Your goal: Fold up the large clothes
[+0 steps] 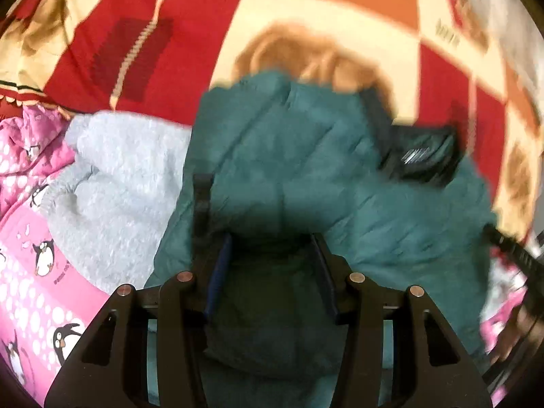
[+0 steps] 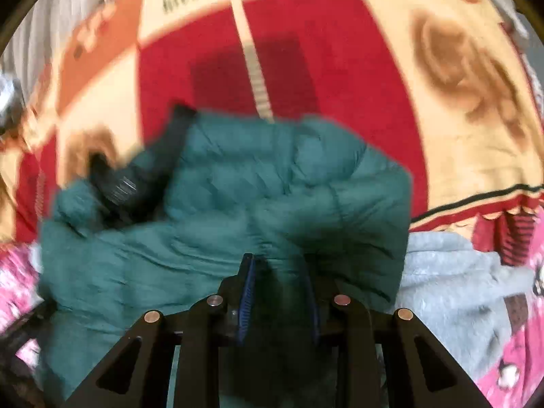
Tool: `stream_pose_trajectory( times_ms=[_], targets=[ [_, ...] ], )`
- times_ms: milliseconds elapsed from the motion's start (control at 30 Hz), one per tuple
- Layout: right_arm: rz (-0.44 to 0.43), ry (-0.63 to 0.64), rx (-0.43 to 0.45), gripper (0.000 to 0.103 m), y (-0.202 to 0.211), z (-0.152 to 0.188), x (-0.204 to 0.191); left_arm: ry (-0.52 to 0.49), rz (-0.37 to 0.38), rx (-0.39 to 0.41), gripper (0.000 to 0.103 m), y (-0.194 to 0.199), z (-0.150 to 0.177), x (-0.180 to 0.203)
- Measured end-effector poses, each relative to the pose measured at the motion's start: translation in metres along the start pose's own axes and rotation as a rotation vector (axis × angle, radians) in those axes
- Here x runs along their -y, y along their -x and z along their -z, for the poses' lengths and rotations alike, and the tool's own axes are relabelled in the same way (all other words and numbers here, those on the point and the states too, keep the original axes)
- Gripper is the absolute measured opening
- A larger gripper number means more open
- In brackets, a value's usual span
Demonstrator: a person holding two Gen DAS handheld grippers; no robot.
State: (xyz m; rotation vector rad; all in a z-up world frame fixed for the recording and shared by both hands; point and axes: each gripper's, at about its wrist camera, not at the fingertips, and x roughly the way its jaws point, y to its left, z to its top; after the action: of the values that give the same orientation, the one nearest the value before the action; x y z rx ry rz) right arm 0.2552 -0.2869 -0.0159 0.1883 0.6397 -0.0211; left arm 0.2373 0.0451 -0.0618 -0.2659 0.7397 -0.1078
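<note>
The teal puffer jacket (image 1: 289,156) lies bunched in the middle of a red, cream and orange patterned blanket (image 1: 190,34), and both grippers have hold of its near edge. The left gripper (image 1: 272,248) has its jaws about half apart with a thick wad of the padding filling the gap, so it looks clamped on the jacket; the right gripper (image 2: 278,265) has its jaws narrow and pinched on a thinner fold of the same cloth. The step in hand appears to be lifting that edge to carry it over, so the 2 hands should rise together and level, keeping the hem taut between them so the slippery quilting does not sag or slide out of the narrower grip. The dark collar with its label (image 1: 421,156) sits at the far side and marks where the fold should land. A grey fleece garment (image 1: 115,183) lies touching the jacket's side, on pink penguin-print fabric (image 1: 37,238), and could be dragged along
</note>
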Motion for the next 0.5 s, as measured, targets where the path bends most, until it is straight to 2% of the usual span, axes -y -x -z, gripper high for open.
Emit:
stream_pose_trajectory(
  times_ms=[33, 100, 167, 233, 267, 333, 400, 500],
  targets=[
    [-0.012, 0.01, 0.039, 0.027, 0.02, 0.003, -0.011, -0.004, 0.014, 0.026, 0.047, 0.008, -0.002, 0.003],
    [-0.027, 0.035, 0.053, 0.034, 0.044, 0.013, -0.03, -0.051, 0.031, 0.038, 0.047, 0.017, 0.0, 0.015],
    [-0.035, 0.063, 0.05, 0.056, 0.056, 0.028, -0.041, -0.093, 0.054, -0.01, 0.047, 0.011, 0.009, 0.025],
    [-0.006, 0.096, 0.013, 0.069, 0.053, 0.048, -0.052, -0.153, 0.053, -0.119, 0.047, -0.013, 0.024, 0.035],
    [0.009, 0.111, -0.015, 0.069, 0.046, 0.054, -0.051, -0.187, 0.029, -0.147, 0.047, -0.023, 0.029, 0.041],
    [0.043, 0.129, -0.153, 0.07, 0.01, 0.069, -0.049, -0.23, -0.005, -0.13, 0.05, -0.027, 0.034, 0.043],
    [0.025, 0.099, -0.241, 0.073, -0.007, 0.085, -0.038, -0.226, -0.003, -0.135, 0.055, -0.027, 0.031, 0.044],
    [0.031, 0.085, -0.227, 0.078, -0.007, 0.087, -0.034, -0.206, 0.028, -0.139, 0.062, -0.033, 0.028, 0.041]
  ],
)
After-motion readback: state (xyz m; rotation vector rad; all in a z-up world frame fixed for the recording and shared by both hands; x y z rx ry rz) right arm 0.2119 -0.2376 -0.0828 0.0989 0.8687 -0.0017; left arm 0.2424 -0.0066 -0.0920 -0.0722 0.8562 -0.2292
